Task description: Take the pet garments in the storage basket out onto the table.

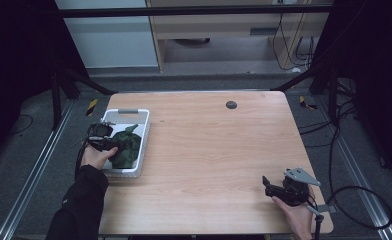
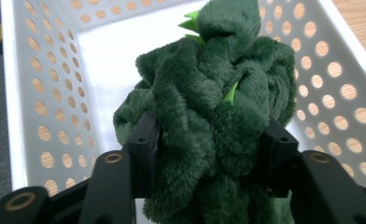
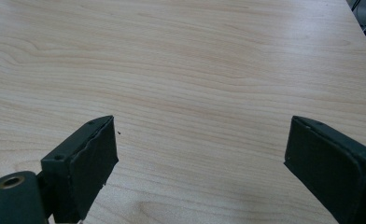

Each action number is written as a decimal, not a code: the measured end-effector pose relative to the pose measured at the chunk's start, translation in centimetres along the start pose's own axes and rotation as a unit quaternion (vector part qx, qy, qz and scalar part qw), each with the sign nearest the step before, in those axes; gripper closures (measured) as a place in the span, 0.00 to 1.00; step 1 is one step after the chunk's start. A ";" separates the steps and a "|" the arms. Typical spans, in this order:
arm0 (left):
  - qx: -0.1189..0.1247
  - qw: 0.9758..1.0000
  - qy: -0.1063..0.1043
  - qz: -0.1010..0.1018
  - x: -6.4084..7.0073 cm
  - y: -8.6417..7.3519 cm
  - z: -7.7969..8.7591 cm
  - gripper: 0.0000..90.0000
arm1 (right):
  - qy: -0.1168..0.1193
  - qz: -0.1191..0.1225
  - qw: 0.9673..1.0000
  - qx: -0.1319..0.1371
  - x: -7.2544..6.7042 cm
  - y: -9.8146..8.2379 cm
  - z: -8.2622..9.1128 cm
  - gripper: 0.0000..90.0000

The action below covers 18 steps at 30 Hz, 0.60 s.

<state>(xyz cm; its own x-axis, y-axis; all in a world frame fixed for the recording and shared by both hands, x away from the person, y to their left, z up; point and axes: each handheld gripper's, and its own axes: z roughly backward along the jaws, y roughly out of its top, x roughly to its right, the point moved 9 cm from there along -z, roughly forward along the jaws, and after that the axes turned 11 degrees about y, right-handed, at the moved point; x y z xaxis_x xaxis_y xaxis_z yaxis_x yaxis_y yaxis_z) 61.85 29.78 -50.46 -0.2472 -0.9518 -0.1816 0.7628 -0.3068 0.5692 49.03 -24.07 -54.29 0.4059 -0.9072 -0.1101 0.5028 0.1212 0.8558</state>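
Where fingers pinch green plush toy (image 2: 209,116), white basket (image 2: 50,93) holes visible

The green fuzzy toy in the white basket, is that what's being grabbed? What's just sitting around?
In the job:
- green plush toy
- white basket
- left gripper, pressing the toy

Just there:
- right gripper, open over the table
- dark round spot

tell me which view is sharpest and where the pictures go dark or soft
Left gripper view: sharpest, with crisp fur on the green plush toy against the bright white basket. Right gripper view: evenly lit table, slightly soft near the jaws. High view: dim, black at both sides.
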 end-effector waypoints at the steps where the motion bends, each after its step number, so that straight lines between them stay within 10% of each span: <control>1: -0.004 1.000 -0.001 0.002 0.0 -0.1 -0.1 0.60 | 0.000 0.000 1.000 0.000 0.0 0.0 0.0 0.10; 18: 0.002 1.000 0.001 -0.007 0.0 0.0 0.5 0.78 | 0.001 0.004 1.000 -0.002 0.0 -0.1 -0.1 0.10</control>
<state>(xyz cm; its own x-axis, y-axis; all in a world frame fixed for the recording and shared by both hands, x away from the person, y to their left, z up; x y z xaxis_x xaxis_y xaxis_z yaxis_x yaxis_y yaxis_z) 61.56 29.79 -50.03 -0.2574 -0.9471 -0.1917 0.7572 -0.3209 0.5689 49.06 -24.05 -54.38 0.4107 -0.9058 -0.1043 0.5030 0.1297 0.8545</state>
